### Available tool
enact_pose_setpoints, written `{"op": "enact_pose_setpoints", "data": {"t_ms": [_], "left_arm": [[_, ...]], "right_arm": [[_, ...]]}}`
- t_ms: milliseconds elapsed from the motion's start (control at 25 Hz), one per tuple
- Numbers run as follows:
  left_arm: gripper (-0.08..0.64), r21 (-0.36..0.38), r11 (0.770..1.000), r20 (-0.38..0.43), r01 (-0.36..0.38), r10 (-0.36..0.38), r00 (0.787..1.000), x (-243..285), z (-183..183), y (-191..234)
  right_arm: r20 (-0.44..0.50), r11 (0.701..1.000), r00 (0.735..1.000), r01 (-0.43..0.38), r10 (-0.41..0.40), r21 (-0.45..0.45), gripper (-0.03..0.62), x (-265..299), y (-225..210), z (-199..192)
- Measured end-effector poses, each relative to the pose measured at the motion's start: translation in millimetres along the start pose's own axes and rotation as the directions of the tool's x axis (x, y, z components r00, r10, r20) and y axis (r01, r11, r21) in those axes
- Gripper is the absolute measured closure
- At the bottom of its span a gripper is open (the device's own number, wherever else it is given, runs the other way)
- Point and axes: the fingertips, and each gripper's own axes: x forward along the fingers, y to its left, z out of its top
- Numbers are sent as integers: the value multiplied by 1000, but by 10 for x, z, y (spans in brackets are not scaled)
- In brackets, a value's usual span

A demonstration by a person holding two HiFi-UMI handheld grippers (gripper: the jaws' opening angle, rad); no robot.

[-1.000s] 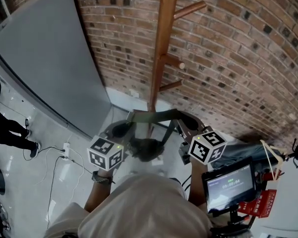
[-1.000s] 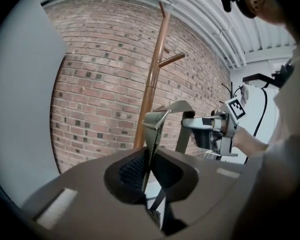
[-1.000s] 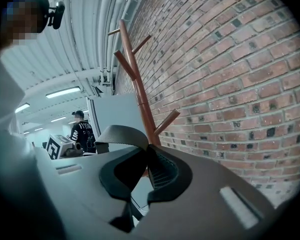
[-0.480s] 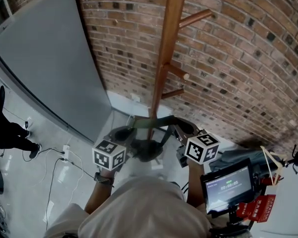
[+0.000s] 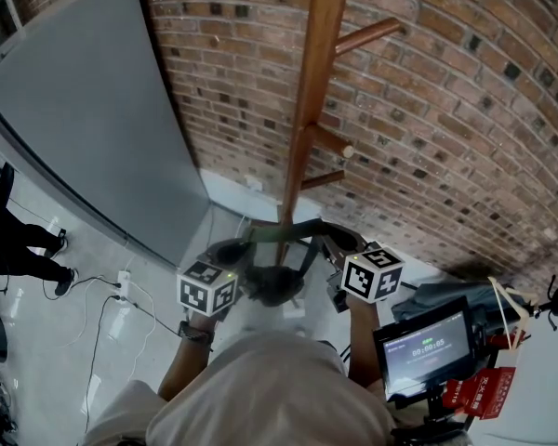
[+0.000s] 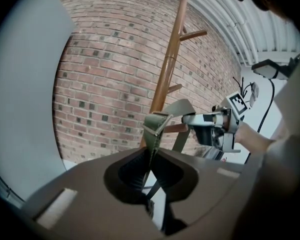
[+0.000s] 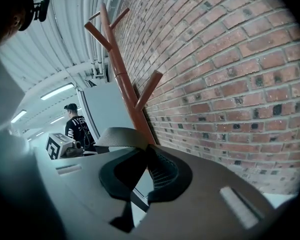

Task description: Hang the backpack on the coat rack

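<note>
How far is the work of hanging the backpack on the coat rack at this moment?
Done: the backpack is lifted and hangs from its strap, which the left gripper and the right gripper pinch in shut jaws. In hand: the strap is stretched between them, close to the coat rack pole. Left: no peg visibly carries the strap, so it probably must be laid over one and released.

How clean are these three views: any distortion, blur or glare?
Head view: fisheye bows the brick wall; the coat rack is sharp. Left gripper view: black corners; the left gripper looks soft and shadowed around the strap. Right gripper view: the ceiling lamp blows out; the wall nearby is crisp.
</note>
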Motion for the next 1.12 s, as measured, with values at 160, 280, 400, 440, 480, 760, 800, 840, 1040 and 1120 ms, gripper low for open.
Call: {"op": "enact_pose_setpoints", "data": {"t_ms": [160, 280, 400, 440, 480, 760, 800, 840, 1040, 1120], "left_arm": [[545, -8, 1000, -15, -2, 2, 1000, 70, -58, 33], [544, -13, 1000, -27, -4, 4, 1000, 105, -99, 48], [544, -17, 1000, -39, -6, 6, 999, 128, -142, 49], [543, -18, 1000, -42, -8, 7, 999, 136, -157, 53], [543, -19, 1000, -47, -9, 8, 999, 147, -175, 58], [543, -38, 999, -88, -12, 9, 996, 236, -324, 53], [543, -42, 999, -93, -14, 10, 996, 241, -337, 50], [543, -48, 999, -95, -15, 10, 995, 246, -348, 46], [543, -50, 999, -120, -10, 4, 993, 315, -457, 58], [543, -48, 999, -132, -7, 1, 991, 344, -488, 52]], "right_arm": [[-16, 1000, 1000, -3, 4, 18, 583, 71, -71, -66], [-24, 999, 1000, -13, 15, 49, 583, 120, -120, -112], [-32, 998, 999, -20, 22, 65, 583, 147, -147, -150], [-37, 998, 999, -21, 23, 66, 583, 155, -154, -163], [-43, 998, 999, -21, 24, 67, 583, 164, -162, -179], [-89, 997, 995, -27, 33, 75, 583, 232, -208, -336], [-94, 997, 995, -29, 36, 74, 583, 241, -210, -354], [-99, 997, 994, -31, 38, 74, 583, 251, -210, -369], [-118, 996, 992, -44, 53, 78, 583, 308, -207, -442], [-127, 995, 990, -50, 60, 82, 583, 329, -205, -472]]}}
